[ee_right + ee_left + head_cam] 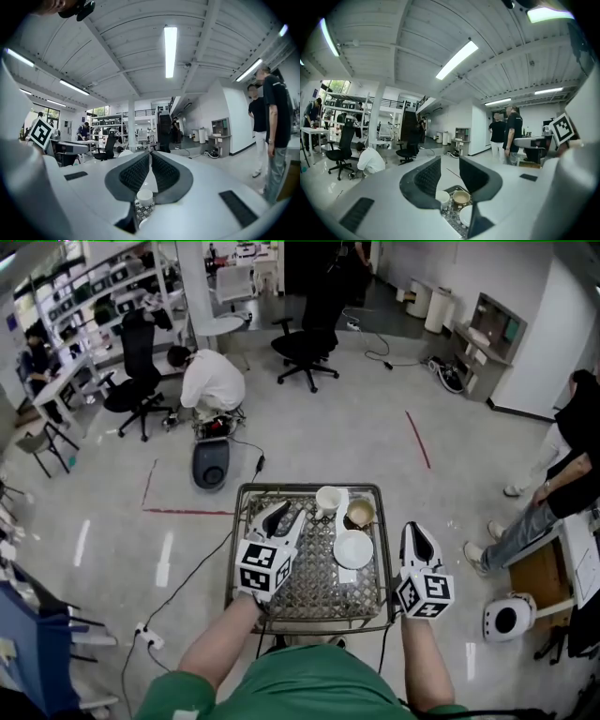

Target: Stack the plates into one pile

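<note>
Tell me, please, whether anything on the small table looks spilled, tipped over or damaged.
Nothing stands out. The white cup, the tan bowl and the white plate all sit upright on the patterned table, with no spill or breakage visible around them.

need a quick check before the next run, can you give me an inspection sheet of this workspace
surface: small metal-framed table with patterned mesh top, standing on a grey floor
job's things: white round plate on the table's right side; one plate or a pile, cannot tell
clutter: white cup and tan bowl side by side at the far edge
grippers: left tongs open, nothing between them, above the table's left side; right tongs shut, empty, beside the right edge
cables: black cable on the floor, running to a white power strip
surroundings: crouching person in white shirt, black office chairs, red floor tape
</note>
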The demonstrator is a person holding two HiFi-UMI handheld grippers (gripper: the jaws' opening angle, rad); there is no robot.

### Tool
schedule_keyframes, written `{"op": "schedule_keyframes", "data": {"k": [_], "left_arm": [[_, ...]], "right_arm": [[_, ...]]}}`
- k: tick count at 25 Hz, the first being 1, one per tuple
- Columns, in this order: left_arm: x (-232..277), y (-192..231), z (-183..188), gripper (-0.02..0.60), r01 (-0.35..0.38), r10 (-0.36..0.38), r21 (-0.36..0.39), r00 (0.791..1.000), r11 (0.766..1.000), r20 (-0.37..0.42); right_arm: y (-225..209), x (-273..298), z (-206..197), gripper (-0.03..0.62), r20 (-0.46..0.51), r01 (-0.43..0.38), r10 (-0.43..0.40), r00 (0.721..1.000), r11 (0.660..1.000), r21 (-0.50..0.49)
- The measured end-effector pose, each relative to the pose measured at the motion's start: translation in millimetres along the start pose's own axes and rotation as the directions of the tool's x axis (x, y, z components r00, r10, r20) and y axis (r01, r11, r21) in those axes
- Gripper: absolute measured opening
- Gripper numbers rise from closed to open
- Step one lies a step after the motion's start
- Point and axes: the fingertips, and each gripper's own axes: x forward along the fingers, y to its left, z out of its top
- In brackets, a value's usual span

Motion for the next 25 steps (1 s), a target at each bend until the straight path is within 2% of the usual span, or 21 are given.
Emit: {"op": "schedule_keyframes", "data": {"k": [5,11,21,25], "left_arm": [[-14,-2,27,0.133,0.006,-0.008,0.03,0.998,1.0,0.063],[-21,-7,41,0.133,0.027,-0.033,0.064,0.995,0.998,0.099],[-27,1,49,0.133,0.025,-0.033,0.078,0.994,0.997,0.105],[-30,9,46,0.133,0.029,-0.034,0.052,0.994,0.998,0.101]], "right_arm": [[13,-4,35,0.04,0.08,-0.009,0.014,0.997,0.999,-0.052],[32,-4,56,0.038,0.132,-0.039,0.053,0.99,0.994,-0.105],[45,-2,68,0.038,0.149,-0.047,0.063,0.987,0.993,-0.105],[51,3,67,0.034,0.147,-0.054,0.069,0.987,0.993,-0.103]]}}
